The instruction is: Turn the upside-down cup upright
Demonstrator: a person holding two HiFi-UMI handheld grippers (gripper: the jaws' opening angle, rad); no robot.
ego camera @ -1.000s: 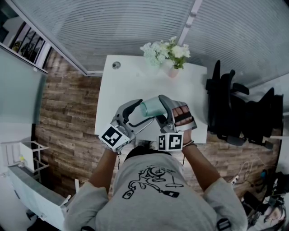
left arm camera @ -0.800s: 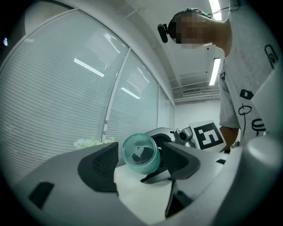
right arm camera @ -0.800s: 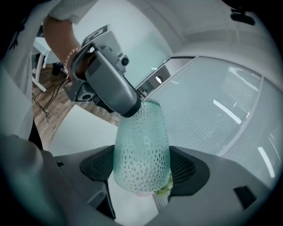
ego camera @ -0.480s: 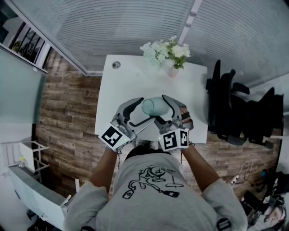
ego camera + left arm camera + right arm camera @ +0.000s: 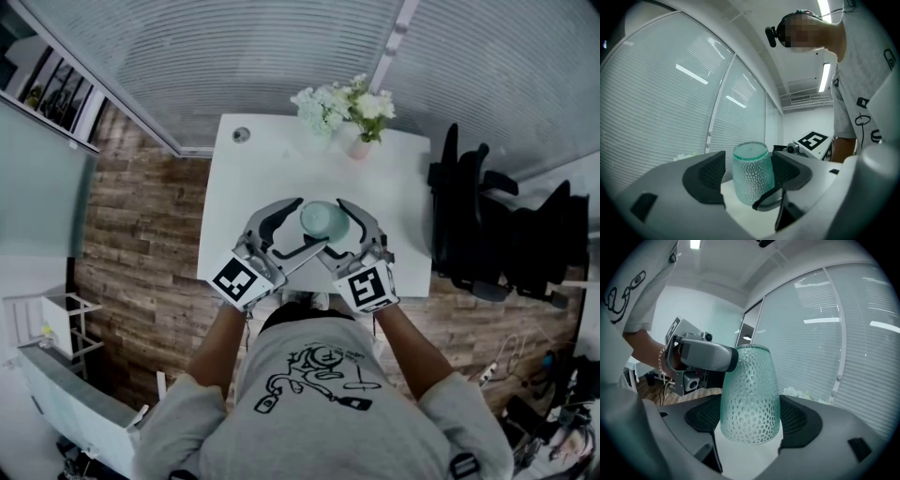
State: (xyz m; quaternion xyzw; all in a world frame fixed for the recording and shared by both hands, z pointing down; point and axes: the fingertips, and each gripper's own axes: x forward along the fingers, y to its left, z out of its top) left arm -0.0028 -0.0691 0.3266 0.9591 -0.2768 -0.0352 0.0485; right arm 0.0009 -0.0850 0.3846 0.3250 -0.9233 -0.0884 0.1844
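Worktop [image 5: 281,169]: white, rectangular, mostly bare; small round port [image 5: 242,135] at its far left corner, white flowers [image 5: 342,105] in a pale vase [image 5: 360,148] at the far edge.

Cup [image 5: 323,218]: translucent green, dimpled wall, standing on end at the worktop's near middle, seemingly resting on the surface. The broader end is down in the right gripper view; which end is open cannot be told.

Right gripper [image 5: 751,420]: jaws closed against the cup's two sides, low on its wall.

Left gripper [image 5: 749,173]: jaws spread, bracketing the cup without clamping it.

Room: wood-plank floor [image 5: 141,216]; wall of glass panels with slatted blinds [image 5: 234,56] beyond the far edge; dark chairs [image 5: 487,225] right of the worktop; strip lights [image 5: 826,77] on a white ceiling.
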